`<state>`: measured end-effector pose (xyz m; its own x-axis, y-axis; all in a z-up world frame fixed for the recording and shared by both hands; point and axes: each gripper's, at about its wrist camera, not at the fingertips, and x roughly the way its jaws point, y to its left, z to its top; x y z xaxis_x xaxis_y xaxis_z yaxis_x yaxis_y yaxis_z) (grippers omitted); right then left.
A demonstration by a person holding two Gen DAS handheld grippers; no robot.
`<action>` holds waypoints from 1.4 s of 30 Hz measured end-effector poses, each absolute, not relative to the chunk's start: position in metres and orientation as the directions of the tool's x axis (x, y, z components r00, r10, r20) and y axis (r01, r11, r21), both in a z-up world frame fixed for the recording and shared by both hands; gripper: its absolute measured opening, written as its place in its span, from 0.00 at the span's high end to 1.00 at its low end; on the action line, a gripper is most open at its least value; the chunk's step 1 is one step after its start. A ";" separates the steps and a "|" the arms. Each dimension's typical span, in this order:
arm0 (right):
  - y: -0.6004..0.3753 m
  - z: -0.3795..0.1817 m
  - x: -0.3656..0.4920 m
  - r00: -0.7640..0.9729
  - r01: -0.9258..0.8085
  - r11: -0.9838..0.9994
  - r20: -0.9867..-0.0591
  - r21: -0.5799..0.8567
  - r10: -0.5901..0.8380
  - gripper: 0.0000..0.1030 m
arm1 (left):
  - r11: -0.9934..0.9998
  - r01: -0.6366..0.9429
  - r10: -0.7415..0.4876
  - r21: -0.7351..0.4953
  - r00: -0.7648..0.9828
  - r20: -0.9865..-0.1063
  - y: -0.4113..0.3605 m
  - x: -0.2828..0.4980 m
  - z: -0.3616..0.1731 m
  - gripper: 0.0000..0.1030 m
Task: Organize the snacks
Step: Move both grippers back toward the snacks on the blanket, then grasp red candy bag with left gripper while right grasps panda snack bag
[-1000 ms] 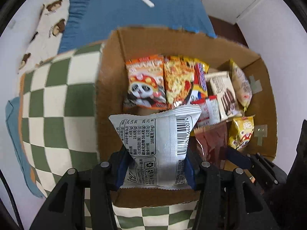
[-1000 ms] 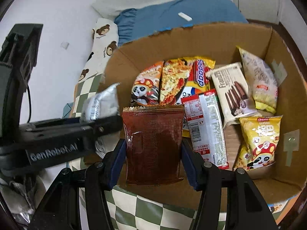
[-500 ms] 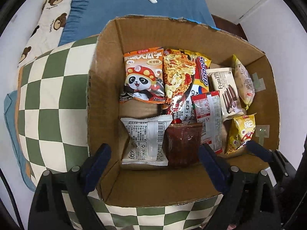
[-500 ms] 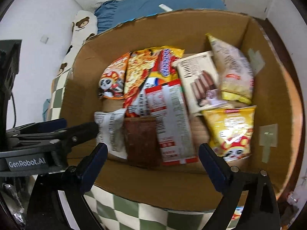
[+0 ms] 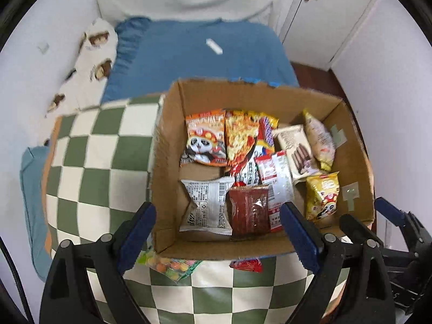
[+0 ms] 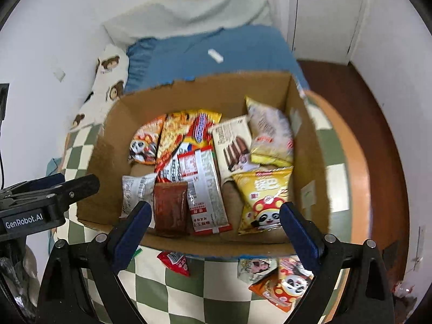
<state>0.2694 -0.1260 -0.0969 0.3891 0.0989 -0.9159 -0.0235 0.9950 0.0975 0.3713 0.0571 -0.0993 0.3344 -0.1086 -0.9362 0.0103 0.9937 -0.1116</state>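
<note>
A cardboard box (image 5: 167,145) (image 6: 305,145) on a green checked cloth holds several snack packets. A silver packet (image 5: 208,205) (image 6: 136,190) and a dark red packet (image 5: 249,210) (image 6: 170,210) lie side by side at its near edge. My left gripper (image 5: 217,233) hangs above that near edge, jaws wide open, nothing between them. Over the box front my right gripper (image 6: 213,232) is also open and empty. Loose packets lie outside the box: a colourful sweets bag (image 5: 167,266), a small red packet (image 6: 174,262) and an orange panda packet (image 6: 283,287).
The checked cloth (image 5: 89,162) covers a round table with an orange rim (image 6: 348,145). Behind it lies a blue blanket (image 5: 194,62) and a bear-print pillow (image 6: 108,81). White walls and a door stand at the back right. The left gripper's body (image 6: 40,205) shows at the left of the right wrist view.
Both grippers opened, dropping the silver packet and the dark red packet into the box. Both have since lifted and pulled back, so more of the room shows.
</note>
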 end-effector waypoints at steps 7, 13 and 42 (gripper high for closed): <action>-0.126 -0.051 0.228 0.522 -0.039 0.998 -0.851 0.051 0.064 0.05 | 0.996 0.014 -0.086 -0.091 0.485 -0.870 0.056 0.327 -0.058 0.09; -0.127 -0.017 0.192 0.604 -0.038 0.998 -0.794 0.049 0.062 0.05 | 0.997 0.026 -0.078 -0.076 0.558 -0.826 0.054 0.288 -0.034 0.09; -0.234 -0.228 0.163 0.234 0.339 0.928 -0.969 0.155 0.077 0.25 | 0.994 0.064 -0.103 -0.091 0.207 -0.973 -0.007 0.285 -0.231 0.09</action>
